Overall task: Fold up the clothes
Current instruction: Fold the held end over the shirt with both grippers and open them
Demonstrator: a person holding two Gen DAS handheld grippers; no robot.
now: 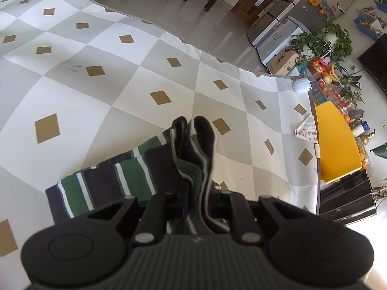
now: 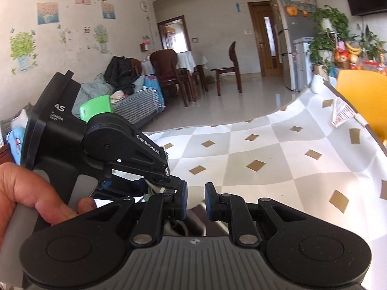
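Note:
A striped garment (image 1: 108, 181) in green, dark navy and white lies on the checked tablecloth (image 1: 96, 84). My left gripper (image 1: 197, 193) is shut on a bunched fold of it, which sticks up between the fingers. In the right wrist view my right gripper (image 2: 195, 200) is open and empty, with blue pads (image 2: 208, 198) apart, just above the table. The left gripper's body (image 2: 101, 149) and the hand holding it sit right beside it on the left. A bit of cloth shows under the left gripper there.
The tablecloth (image 2: 278, 157) has grey and white diamonds with tan marks. A paper slip (image 1: 307, 130) lies near the right edge, beside a yellow chair (image 1: 336, 142). A white object (image 1: 301, 85) sits at the far corner. Chairs, a fridge and plants stand beyond.

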